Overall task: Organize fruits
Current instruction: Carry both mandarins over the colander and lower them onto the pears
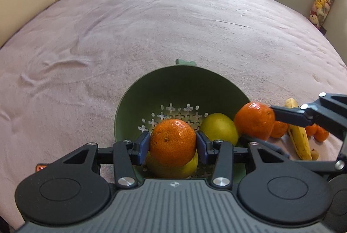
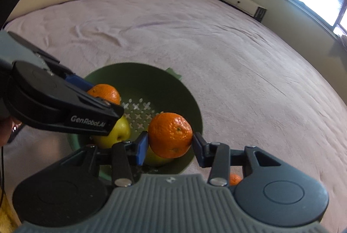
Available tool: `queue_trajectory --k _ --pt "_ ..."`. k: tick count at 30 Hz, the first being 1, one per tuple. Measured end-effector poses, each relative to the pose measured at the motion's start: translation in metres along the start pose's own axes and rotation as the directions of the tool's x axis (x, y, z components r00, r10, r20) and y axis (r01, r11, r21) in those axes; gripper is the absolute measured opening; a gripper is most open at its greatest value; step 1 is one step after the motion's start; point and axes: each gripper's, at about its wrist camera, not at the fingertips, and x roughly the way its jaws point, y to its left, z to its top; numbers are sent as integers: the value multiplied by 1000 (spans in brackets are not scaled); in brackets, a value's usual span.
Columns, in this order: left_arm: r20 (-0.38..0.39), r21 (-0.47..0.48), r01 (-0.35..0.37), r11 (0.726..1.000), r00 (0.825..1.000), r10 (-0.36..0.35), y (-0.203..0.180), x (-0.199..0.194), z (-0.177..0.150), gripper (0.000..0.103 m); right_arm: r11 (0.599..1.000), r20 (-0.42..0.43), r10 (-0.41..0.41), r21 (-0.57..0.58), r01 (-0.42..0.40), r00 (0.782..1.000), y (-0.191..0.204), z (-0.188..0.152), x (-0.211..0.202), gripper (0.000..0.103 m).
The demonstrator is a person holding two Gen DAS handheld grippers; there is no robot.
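Gripping a bumpy orange, the left gripper holds it low centre over the green colander, which contains yellow apples.

Right wrist view: the right gripper clamps another orange above the colander's near rim.

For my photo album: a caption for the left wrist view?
Left gripper holds a mandarin over the green colander.
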Motion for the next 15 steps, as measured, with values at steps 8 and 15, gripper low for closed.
queue_trajectory --k 8,15 --pt "-60 -39 10 999 998 -12 7 12 -1 51 993 -114 87 -70 -95 990 5 9 27 41" --pt "-82 -18 4 1000 997 -5 5 12 0 52 990 -175 122 -42 -131 977 3 11 36 42"
